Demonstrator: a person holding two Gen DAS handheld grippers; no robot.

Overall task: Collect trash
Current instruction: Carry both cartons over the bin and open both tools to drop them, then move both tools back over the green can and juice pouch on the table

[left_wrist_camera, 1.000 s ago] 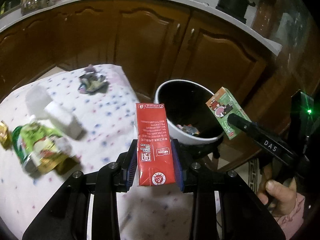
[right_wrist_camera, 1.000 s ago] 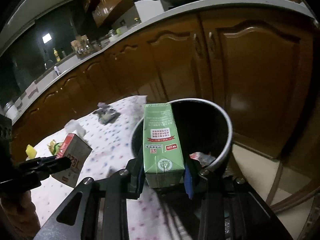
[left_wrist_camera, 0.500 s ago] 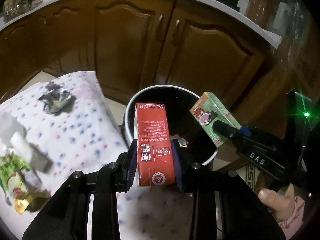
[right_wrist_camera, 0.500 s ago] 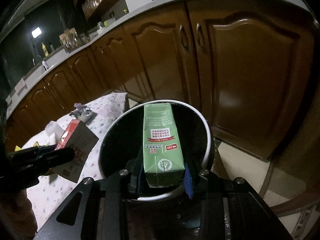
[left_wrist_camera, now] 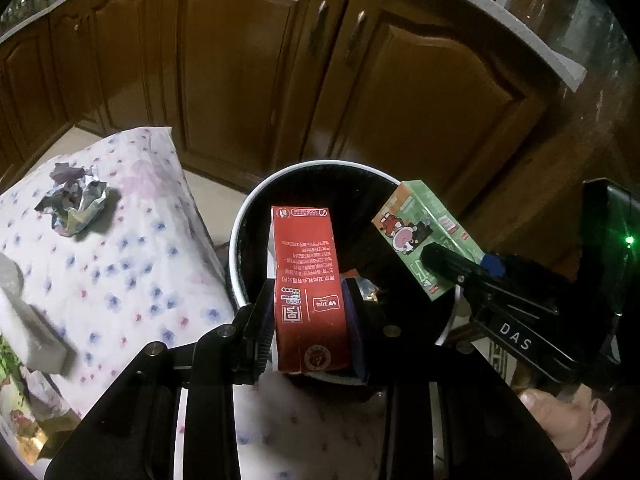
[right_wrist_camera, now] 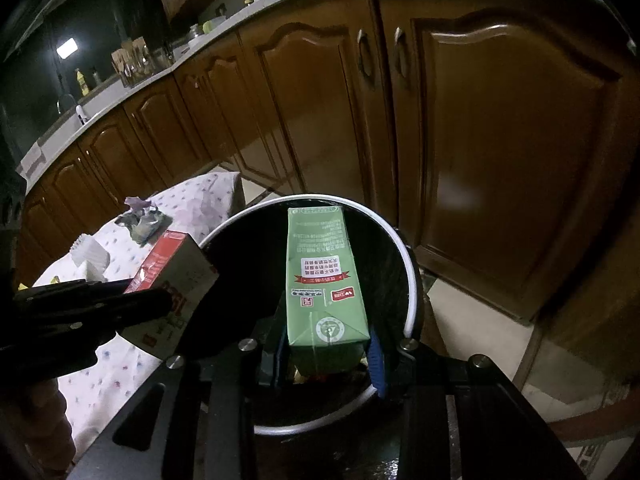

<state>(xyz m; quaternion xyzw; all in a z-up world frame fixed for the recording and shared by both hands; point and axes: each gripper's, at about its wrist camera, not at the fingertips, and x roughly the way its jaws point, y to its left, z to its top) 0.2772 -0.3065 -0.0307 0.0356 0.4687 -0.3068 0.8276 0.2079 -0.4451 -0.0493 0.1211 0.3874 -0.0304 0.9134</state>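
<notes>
Clamping red carton [left_wrist_camera: 308, 292] lengthwise, left tongs [left_wrist_camera: 310, 336]; right tongs [right_wrist_camera: 326, 354] clamp green carton [right_wrist_camera: 322, 276] over bin [right_wrist_camera: 412, 280].

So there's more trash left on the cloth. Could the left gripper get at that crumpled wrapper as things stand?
Probably not yet: the left gripper has its jaws shut on the red carton over the trash bin. The crumpled wrapper lies uncovered on the cloth, so the way looks free once the carton drops.

Red carton [left_wrist_camera: 308, 292] and green carton [right_wrist_camera: 324, 280] held upright over the white-rimmed black bin [right_wrist_camera: 410, 268]
</notes>
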